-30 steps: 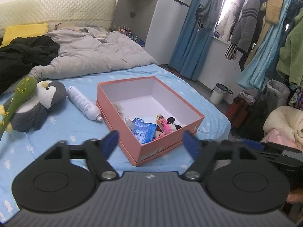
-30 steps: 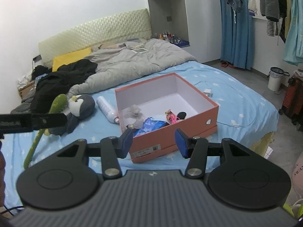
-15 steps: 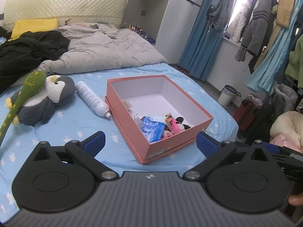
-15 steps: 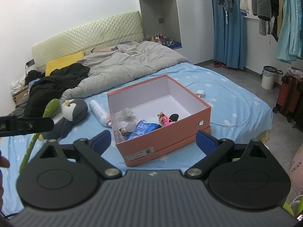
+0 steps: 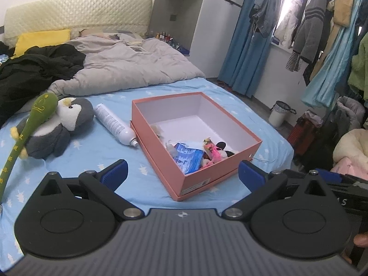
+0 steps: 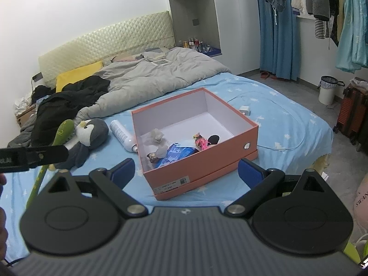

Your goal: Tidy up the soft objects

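Left wrist view showed both tongs, left tongs (image 5: 181, 172) and right tongs (image 6: 186, 170), just spread wide and empty; next, probably the penguin plush (image 5: 59, 126), far-left of them, needed fetching into the box (image 5: 207, 161).

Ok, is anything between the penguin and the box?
Yes. A white spray bottle lies on the bed between the penguin and the box's left wall. A green stick also lies across the penguin.
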### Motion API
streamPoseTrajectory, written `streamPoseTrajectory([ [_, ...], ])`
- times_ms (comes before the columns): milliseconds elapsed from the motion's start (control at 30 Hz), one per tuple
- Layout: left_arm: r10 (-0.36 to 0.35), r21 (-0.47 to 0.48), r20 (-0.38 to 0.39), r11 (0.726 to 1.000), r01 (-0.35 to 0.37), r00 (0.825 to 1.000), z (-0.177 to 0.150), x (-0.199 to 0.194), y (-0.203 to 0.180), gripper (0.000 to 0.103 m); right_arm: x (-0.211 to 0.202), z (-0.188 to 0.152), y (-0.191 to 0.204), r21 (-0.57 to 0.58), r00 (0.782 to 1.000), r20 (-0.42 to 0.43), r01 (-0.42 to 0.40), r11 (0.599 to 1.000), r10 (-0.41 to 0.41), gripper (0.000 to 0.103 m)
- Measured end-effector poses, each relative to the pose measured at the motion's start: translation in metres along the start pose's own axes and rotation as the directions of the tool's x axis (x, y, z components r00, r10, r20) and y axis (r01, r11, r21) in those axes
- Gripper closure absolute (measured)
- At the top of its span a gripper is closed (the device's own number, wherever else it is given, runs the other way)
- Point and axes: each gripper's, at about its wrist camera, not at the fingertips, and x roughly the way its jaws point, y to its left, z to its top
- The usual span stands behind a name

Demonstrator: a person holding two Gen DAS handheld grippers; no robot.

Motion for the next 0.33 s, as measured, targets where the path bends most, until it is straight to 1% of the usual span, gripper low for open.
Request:
streamPoseTrajectory([
  [333, 0.010, 0.003, -0.004, 1.000, -0.010, 1.000, -0.0011, 0.0009, -0.0014, 0.000, -0.0004, -0.0002, -0.0012, 0.008, 1.000, -0.005, 0.000, 1.000, 0.000, 0.005],
])
